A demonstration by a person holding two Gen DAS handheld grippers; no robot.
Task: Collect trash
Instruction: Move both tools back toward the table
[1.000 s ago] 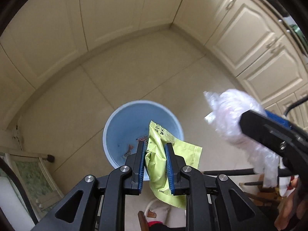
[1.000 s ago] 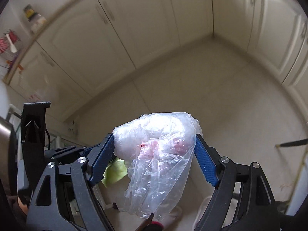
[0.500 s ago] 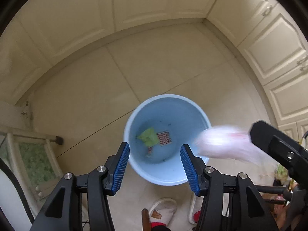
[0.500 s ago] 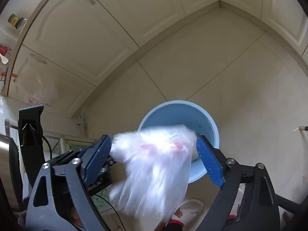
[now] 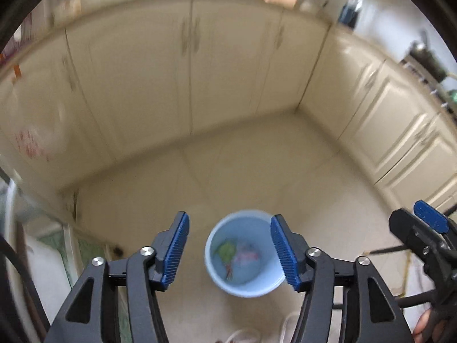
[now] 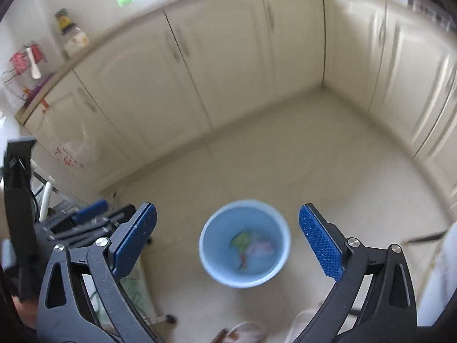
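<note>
A light blue bucket (image 5: 246,291) (image 6: 242,283) stands on the tiled floor below both grippers. Inside it lie a green wrapper (image 5: 227,248) (image 6: 242,240) and a crumpled clear plastic bag (image 5: 249,254) (image 6: 264,245) with pink marks. My left gripper (image 5: 229,219) hangs high above the bucket, its jaws opening with nothing between them. My right gripper (image 6: 227,208) is also well above the bucket, jaws opening wide and empty. The right gripper (image 5: 428,223) shows at the right edge of the left wrist view. The left gripper (image 6: 88,214) shows at the lower left of the right wrist view.
Cream cabinets (image 5: 228,85) (image 6: 242,57) line the back and right walls and meet in a corner. A glass-topped table (image 5: 65,245) stands at the left. A plastic bag (image 6: 75,151) hangs on a cabinet door. A person's slippered feet (image 6: 248,333) are near the bucket.
The left gripper let go of the green wrapper and the right let go of the plastic bag; both dropped into the bucket. Both grippers rose, and the bucket now looks smaller.
</note>
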